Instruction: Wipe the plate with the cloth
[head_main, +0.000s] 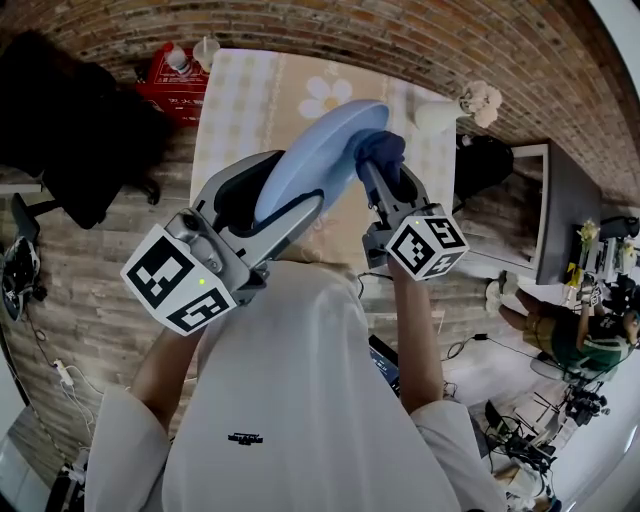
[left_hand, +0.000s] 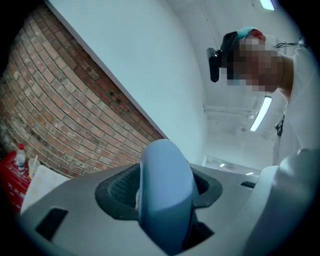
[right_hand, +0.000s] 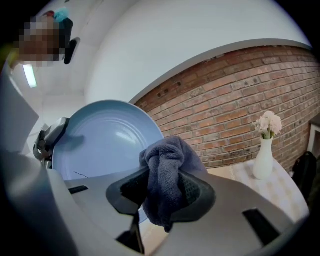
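A pale blue plate (head_main: 325, 155) is held up on edge above the table, its rim clamped in my left gripper (head_main: 262, 205). In the left gripper view the plate's rim (left_hand: 165, 195) fills the gap between the jaws. My right gripper (head_main: 385, 175) is shut on a bunched dark blue cloth (head_main: 380, 150) beside the plate's right face. In the right gripper view the cloth (right_hand: 167, 175) hangs between the jaws in front of the plate's face (right_hand: 107, 140); whether it touches the plate I cannot tell.
Below lies a table (head_main: 240, 100) with a checked cloth and a flower print. A white vase with flowers (right_hand: 265, 145) stands at its right end, a red box with bottles (head_main: 175, 75) at its left. A brick wall runs behind. A black chair (head_main: 70, 130) is at left.
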